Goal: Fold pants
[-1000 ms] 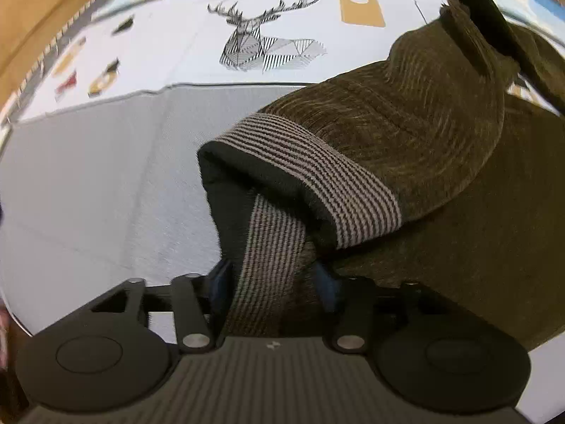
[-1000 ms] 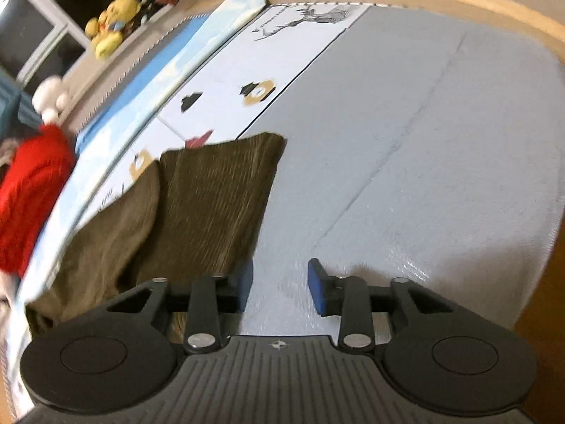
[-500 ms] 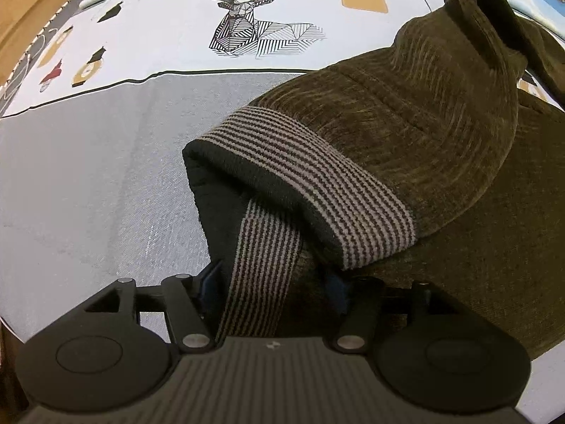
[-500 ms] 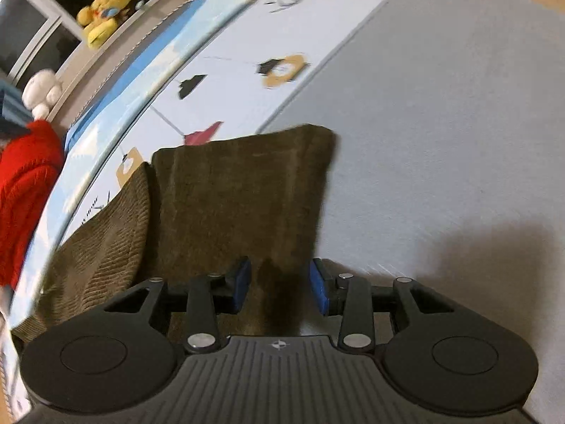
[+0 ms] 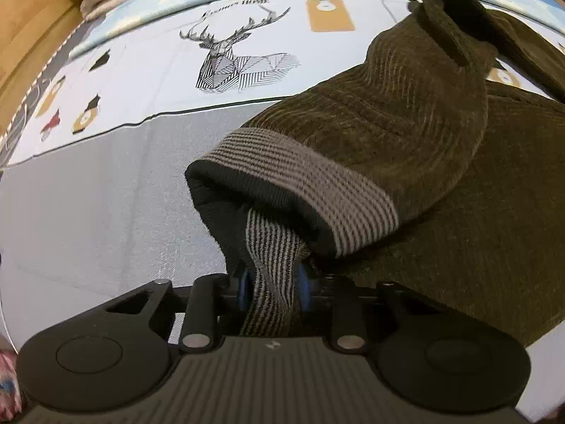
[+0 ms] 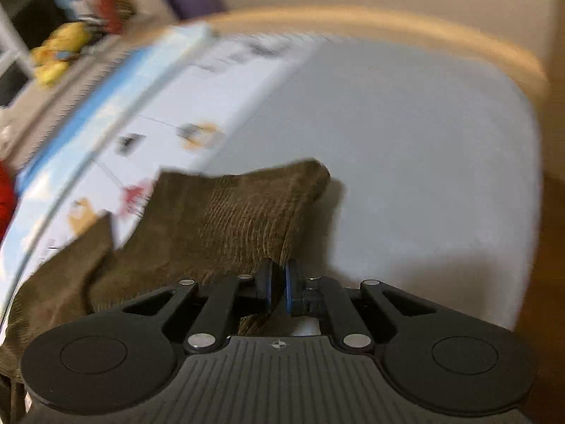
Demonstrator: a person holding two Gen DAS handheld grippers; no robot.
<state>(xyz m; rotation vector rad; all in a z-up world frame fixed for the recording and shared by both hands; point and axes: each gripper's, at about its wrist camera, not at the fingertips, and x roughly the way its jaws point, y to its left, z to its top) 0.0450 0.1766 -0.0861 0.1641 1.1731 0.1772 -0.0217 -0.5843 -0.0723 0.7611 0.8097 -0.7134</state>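
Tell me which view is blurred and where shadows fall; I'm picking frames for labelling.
Right wrist view: motion blur smears the printed sheet and the toys behind it, the pants are soft, and the right tongs cast a dark shadow on the grey cover. Left wrist view: sharp, with fisheye bending at the edges; the waistband opening is dark above the left tongs.

Left tool (image 5: 272,282) is clamped tight, blue pads pinching striped fabric between them, its black linkage arms drawn inward. Right tool (image 6: 278,288) is closed too, pads nearly meeting on brown cloth, frame blurred.
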